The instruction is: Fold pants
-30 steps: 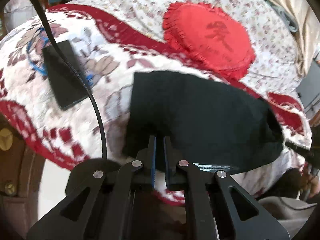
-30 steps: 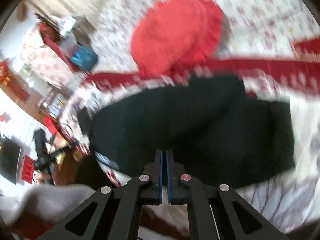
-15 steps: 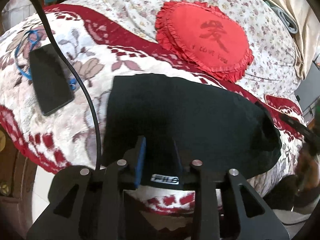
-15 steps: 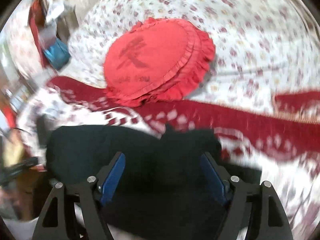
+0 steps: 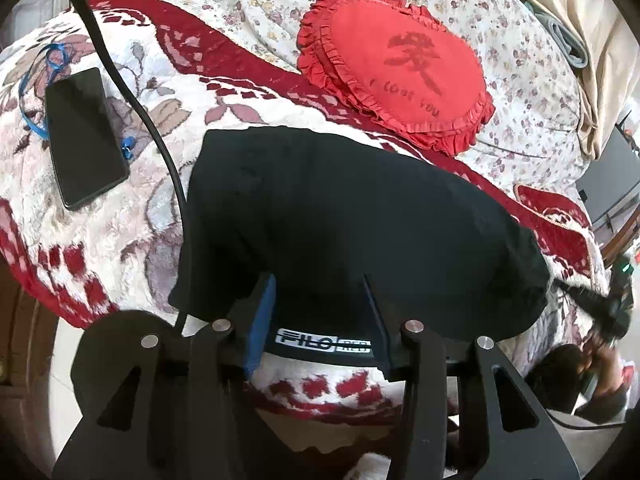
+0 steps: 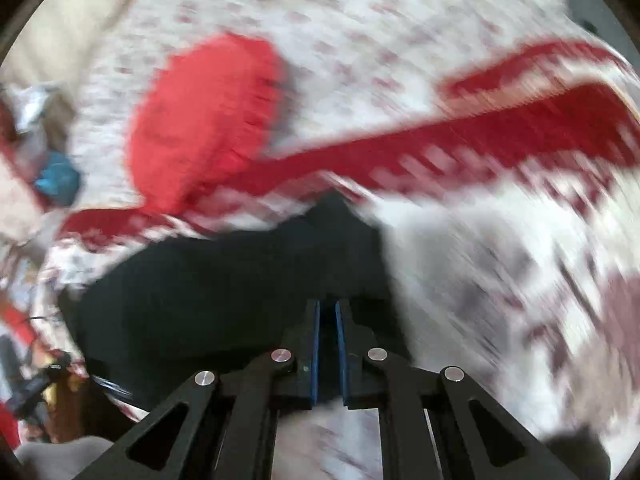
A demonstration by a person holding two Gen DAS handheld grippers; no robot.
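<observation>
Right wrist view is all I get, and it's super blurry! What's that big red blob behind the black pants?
Observer: It's a red frilly cushion with writing on it, lying on the flowered bedspread.
Operator: Is anything else lying near the pants?
Observer: Yes, a black phone lies flat on the blanket. In the left wrist view it is left of the pants and not touching them.
Operator: What's the left gripper doing?
Observer: The left gripper has its jaws opening. The pants' labelled waistband lies between them, not squeezed.
</observation>
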